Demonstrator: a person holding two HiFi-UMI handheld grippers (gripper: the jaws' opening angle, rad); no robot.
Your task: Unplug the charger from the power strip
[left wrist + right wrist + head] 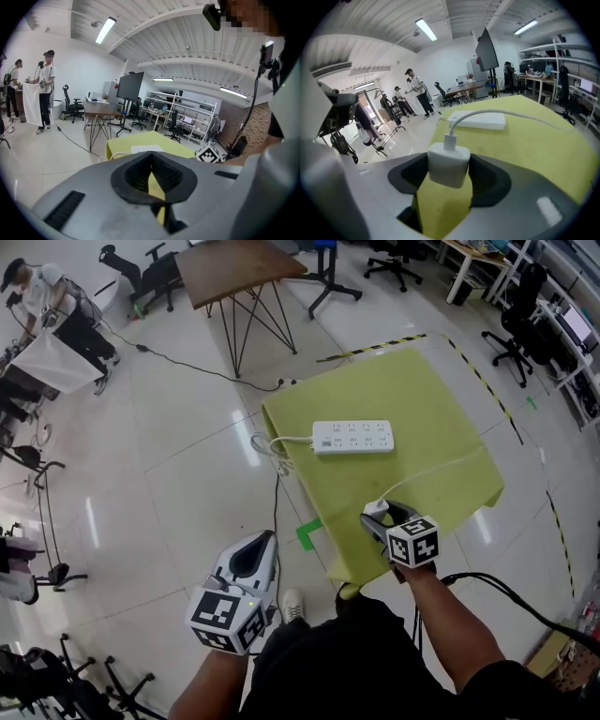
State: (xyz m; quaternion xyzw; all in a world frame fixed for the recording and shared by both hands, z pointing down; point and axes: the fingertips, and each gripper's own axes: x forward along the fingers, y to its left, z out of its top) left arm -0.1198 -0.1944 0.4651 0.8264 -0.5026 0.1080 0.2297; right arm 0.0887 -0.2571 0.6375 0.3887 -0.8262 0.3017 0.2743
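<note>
On the left, the white left gripper [255, 549] is held low over the glossy pale floor [159, 474], short of the table. Its black ribbed pads [168, 176] are drawn together at the tips, only a narrow slit is left lower down, and nothing is caught between them. Much of its own view is blocked by the grey body.

In the middle, the long white plastic power strip [353, 437] is seen lying flat on the yellow-green tablecloth [422, 390]. Its own white cord [272, 446] is dropped over the cloth's left edge and lost there.

To the right, the small white square charger [449, 164] is out of the strip, well apart from it. It is clamped by its two sides in the jaws of the right gripper [380, 517], at the cloth's near edge. Its prongs cannot be made out. Its thin white cable [544, 121] is carried over the cloth to the right, and its far end cannot be made out.
</note>
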